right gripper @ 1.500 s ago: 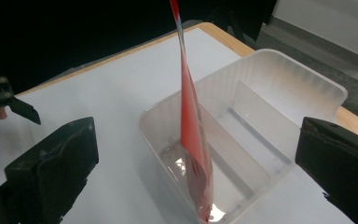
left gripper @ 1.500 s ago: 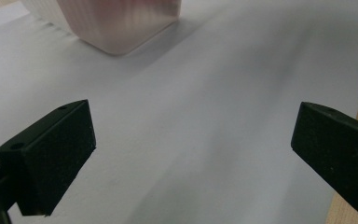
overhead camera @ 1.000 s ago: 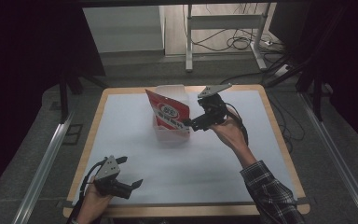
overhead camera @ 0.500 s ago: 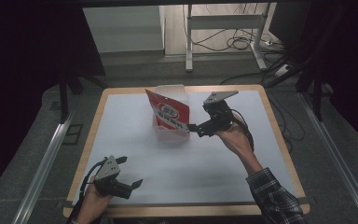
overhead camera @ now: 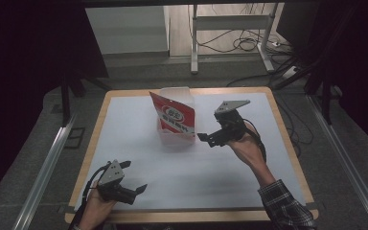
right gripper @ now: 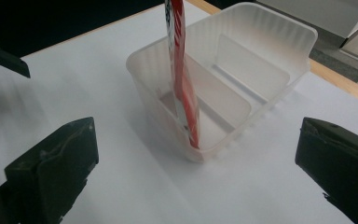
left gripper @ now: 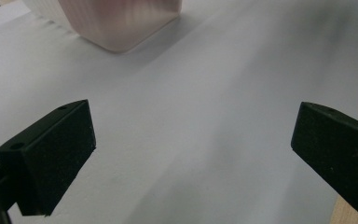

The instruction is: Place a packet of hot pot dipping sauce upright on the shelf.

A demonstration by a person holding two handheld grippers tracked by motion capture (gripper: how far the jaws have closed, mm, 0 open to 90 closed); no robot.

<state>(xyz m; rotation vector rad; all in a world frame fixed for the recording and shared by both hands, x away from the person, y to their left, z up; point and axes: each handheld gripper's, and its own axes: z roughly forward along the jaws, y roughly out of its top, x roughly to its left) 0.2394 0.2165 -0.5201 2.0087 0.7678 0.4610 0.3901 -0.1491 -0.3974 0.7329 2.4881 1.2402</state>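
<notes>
Red packet (overhead camera: 175,116): stands on edge in the near compartment of the clear bin (overhead camera: 186,94), leaning toward the left, top edge well above the rim; in the right gripper view it is a thin red strip (right gripper: 182,79) against the divider.
Clear bin: translucent, ribbed walls, two compartments, sits on the far middle of the counter (overhead camera: 124,143); far compartment looks empty.
Right claw (overhead camera: 210,139): jaws spread wide, nothing between them; hovers just right of the bin, aimed at the packet; its own view (right gripper: 196,172) frames the bin's near corner between the jaws.
Left claw (overhead camera: 133,191): jaws spread wide, nothing held; rests low at the near left of the counter, well apart from the bin; seen (left gripper: 191,154) above bare white surface.
Step in hand: judged as the packet just placed, right claw clearing away.
How to do it well: draw the right claw back level and to the right, keeping both jaws clear of the rim and of the packet's tall edge, which looks light and likely to tip.
</notes>
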